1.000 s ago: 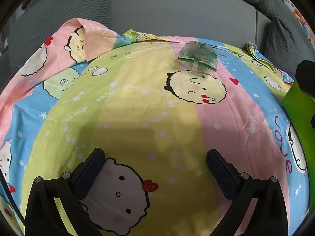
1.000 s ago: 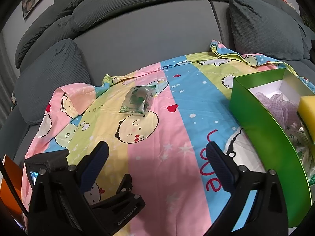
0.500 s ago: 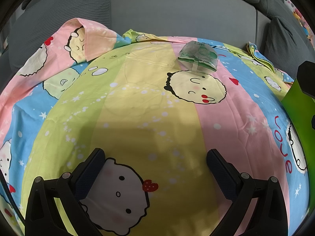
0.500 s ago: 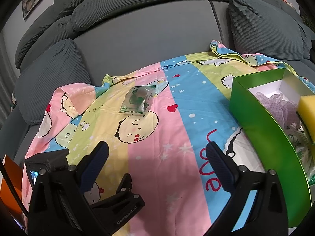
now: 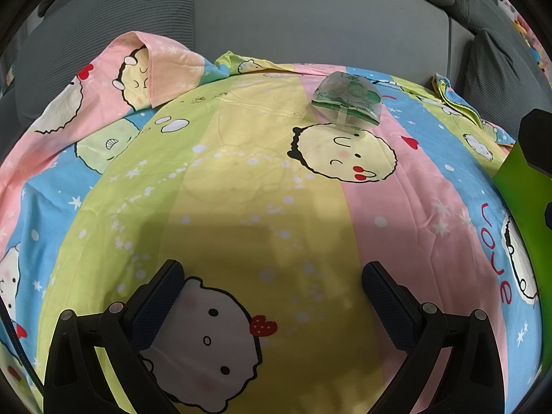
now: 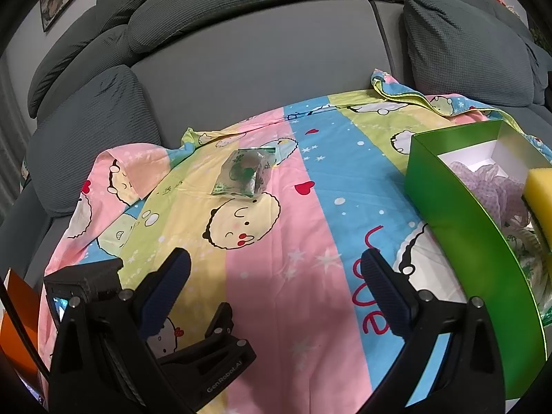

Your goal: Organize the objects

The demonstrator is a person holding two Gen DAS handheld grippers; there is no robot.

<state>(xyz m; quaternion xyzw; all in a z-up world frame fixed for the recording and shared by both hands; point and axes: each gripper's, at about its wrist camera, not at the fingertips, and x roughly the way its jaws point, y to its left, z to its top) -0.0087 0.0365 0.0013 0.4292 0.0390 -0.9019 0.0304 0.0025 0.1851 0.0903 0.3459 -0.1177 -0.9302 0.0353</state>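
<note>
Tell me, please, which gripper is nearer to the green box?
Right. The right gripper hovers open just beside the green box; the left gripper sits farther over, across the cartoon sheet.

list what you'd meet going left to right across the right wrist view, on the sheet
left gripper → clear packet with green print → red heart print → green box → lilac mesh puff → yellow sponge

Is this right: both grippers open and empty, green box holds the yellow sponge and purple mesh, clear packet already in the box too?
Not quite. The clear packet is not in the green box; the right wrist view shows it lying on the patterned sheet, apart from the box. The rest stands: left gripper, right gripper open, empty.
</note>
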